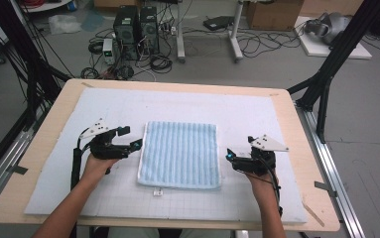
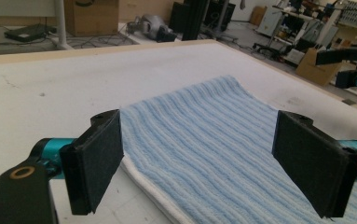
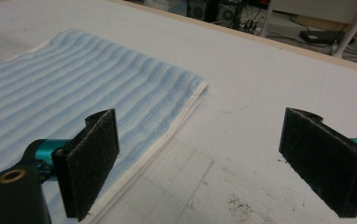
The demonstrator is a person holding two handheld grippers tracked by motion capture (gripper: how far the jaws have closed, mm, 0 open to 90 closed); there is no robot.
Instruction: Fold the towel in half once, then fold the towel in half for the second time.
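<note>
The wooden surface (image 1: 296,148) carries a white mat (image 1: 257,114), and at the mat's middle lies the folded blue towel (image 1: 180,153), flat. Its ribs, and probably its slightly longer axis, run away from the person. Soft, light and limp, it is best pinched at corners or edges. The left gripper (image 1: 134,145) and right gripper (image 1: 229,156) flank the towel, jaws wide and empty.

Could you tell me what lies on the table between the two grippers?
A folded blue towel lies flat between the left gripper and right gripper, in the high view.
</note>
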